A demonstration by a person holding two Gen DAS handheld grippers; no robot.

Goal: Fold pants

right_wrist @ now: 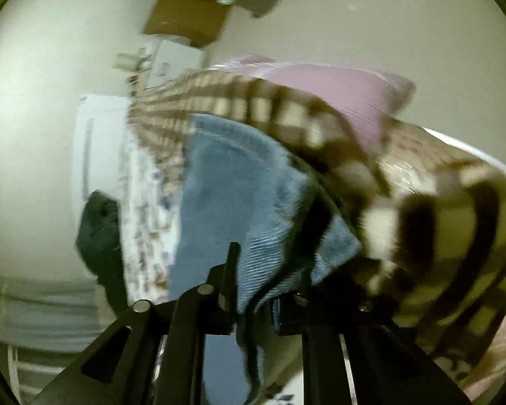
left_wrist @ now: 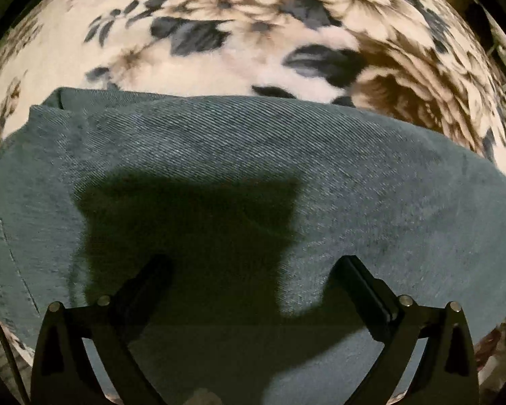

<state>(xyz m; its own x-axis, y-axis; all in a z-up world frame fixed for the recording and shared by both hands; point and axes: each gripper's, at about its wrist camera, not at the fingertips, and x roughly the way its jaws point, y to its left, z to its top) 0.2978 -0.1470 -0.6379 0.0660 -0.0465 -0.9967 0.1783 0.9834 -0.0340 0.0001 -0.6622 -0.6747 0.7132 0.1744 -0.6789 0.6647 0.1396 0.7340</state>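
Note:
The pants (left_wrist: 253,168) are blue denim and lie spread across a floral bedcover (left_wrist: 219,27). In the left wrist view my left gripper (left_wrist: 253,266) hovers just above the denim with its jaws wide apart and nothing between them; its shadow falls on the cloth. In the right wrist view my right gripper (right_wrist: 263,270) is shut on a bunched part of the pants (right_wrist: 239,195), which hangs lifted in front of the camera. That view is blurred.
A brown-and-cream checked blanket (right_wrist: 438,229) and a pink pillow (right_wrist: 337,91) lie on the bed behind the lifted denim. A dark cloth (right_wrist: 99,226) sits at the left. A pale wall (right_wrist: 33,101) and cardboard boxes (right_wrist: 185,23) are beyond.

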